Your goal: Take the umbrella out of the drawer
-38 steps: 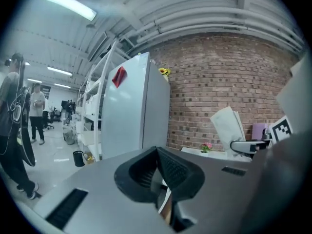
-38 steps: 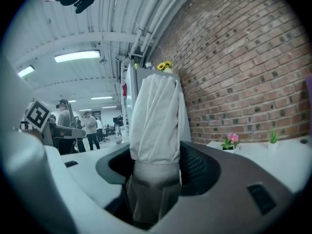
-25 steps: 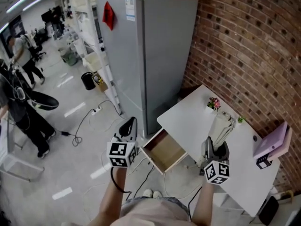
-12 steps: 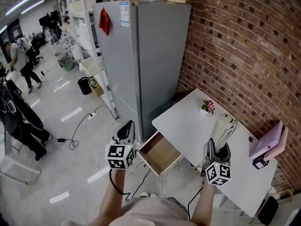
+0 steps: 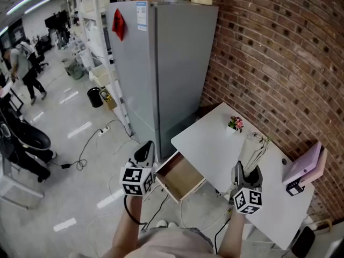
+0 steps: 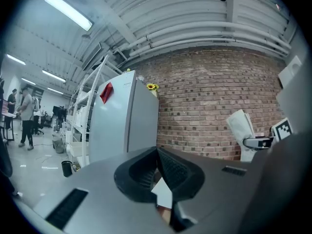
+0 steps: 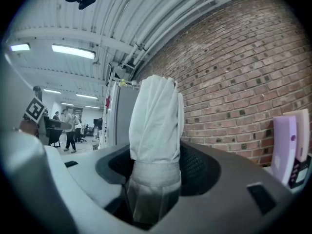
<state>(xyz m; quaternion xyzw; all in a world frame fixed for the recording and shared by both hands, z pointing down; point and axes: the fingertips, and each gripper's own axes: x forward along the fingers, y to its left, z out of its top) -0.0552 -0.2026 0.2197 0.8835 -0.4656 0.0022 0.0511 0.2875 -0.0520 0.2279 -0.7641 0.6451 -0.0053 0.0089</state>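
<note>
A folded white umbrella [image 5: 251,148] stands upright over the white table [image 5: 209,144], with my right gripper [image 5: 245,172] shut on its lower part. In the right gripper view the umbrella [image 7: 155,126] fills the space between the dark pads of that gripper [image 7: 155,179]. The wooden drawer [image 5: 181,175] hangs open under the table's near-left edge and looks empty. My left gripper [image 5: 145,150] hovers just left of the drawer, above the floor. Its jaws [image 6: 157,155] meet at the tips with nothing held. From the left gripper view the umbrella [image 6: 242,128] shows at the right.
A tall grey fridge [image 5: 161,63] stands behind the drawer against the brick wall [image 5: 269,52]. A small flower pot [image 5: 235,124] and a pink box [image 5: 305,165] sit on the table. Cables [image 5: 88,149] lie on the floor at left, where people [image 5: 24,69] move about.
My right gripper has shifted slightly with the umbrella in it. The left gripper has stayed beside the open drawer. People in the background have walked on.
</note>
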